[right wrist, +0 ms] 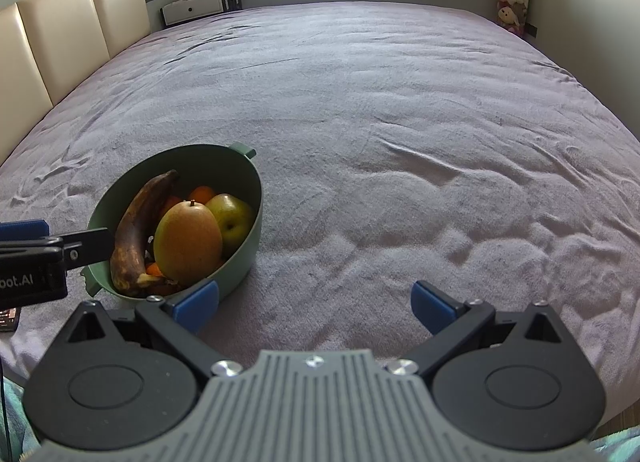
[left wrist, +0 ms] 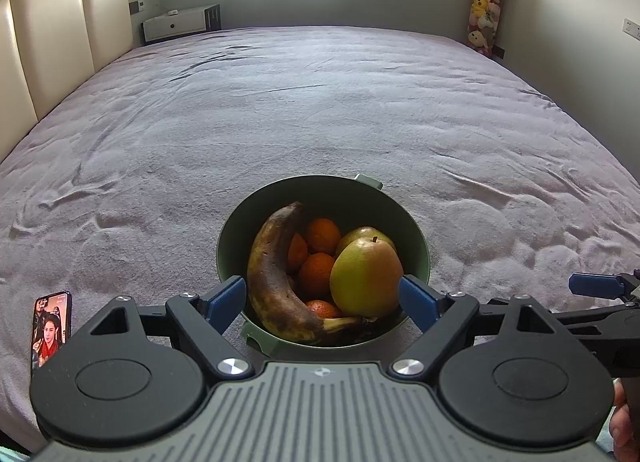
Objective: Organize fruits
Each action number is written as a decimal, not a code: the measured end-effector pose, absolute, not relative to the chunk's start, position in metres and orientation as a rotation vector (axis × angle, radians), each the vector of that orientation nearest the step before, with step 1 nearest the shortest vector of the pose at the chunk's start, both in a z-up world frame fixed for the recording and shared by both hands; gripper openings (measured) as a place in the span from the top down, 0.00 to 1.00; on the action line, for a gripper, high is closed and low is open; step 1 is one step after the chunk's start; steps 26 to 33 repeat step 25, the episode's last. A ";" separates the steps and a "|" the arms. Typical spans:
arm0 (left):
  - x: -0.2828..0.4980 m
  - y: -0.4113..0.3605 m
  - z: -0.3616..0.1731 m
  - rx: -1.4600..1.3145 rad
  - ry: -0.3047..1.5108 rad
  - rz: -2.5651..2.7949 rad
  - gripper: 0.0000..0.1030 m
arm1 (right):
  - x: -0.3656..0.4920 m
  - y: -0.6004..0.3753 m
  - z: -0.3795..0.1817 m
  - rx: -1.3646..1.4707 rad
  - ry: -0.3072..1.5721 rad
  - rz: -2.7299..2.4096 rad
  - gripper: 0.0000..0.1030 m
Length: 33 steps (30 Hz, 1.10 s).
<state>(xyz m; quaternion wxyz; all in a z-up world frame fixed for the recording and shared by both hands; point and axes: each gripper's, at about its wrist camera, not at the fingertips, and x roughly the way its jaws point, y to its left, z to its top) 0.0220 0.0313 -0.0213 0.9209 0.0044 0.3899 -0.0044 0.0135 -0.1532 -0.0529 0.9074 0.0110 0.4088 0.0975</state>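
A green bowl [left wrist: 240, 234] [right wrist: 244, 250] with two side handles rests on the bed near its front edge. It holds a browned banana [left wrist: 272, 274] [right wrist: 136, 229], a yellow-red pear [left wrist: 366, 278] [right wrist: 188, 238], a greener fruit [left wrist: 360, 236] [right wrist: 232, 215] behind it and several oranges [left wrist: 322, 236]. My left gripper [left wrist: 322, 302] stands open, its blue fingers on either side of the bowl's near part, holding nothing. To the right of the bowl, my right gripper [right wrist: 316, 304] is open above bare bedcover.
A lit phone [left wrist: 51, 328] lies on the bed [left wrist: 320, 109] at the near left. A padded headboard [left wrist: 60, 41] runs along the left. A white nightstand [left wrist: 176, 23] and a tall column of plush toys [left wrist: 486, 5] stand at the far wall.
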 end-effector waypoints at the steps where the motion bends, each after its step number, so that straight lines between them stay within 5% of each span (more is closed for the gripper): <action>1: 0.022 0.031 -0.021 0.008 0.801 -0.009 0.02 | 0.013 -0.153 -0.053 0.023 0.844 0.201 0.04; 33: 0.020 0.034 -0.020 0.007 0.786 0.001 0.02 | 0.013 -0.153 -0.055 0.023 0.849 0.203 0.04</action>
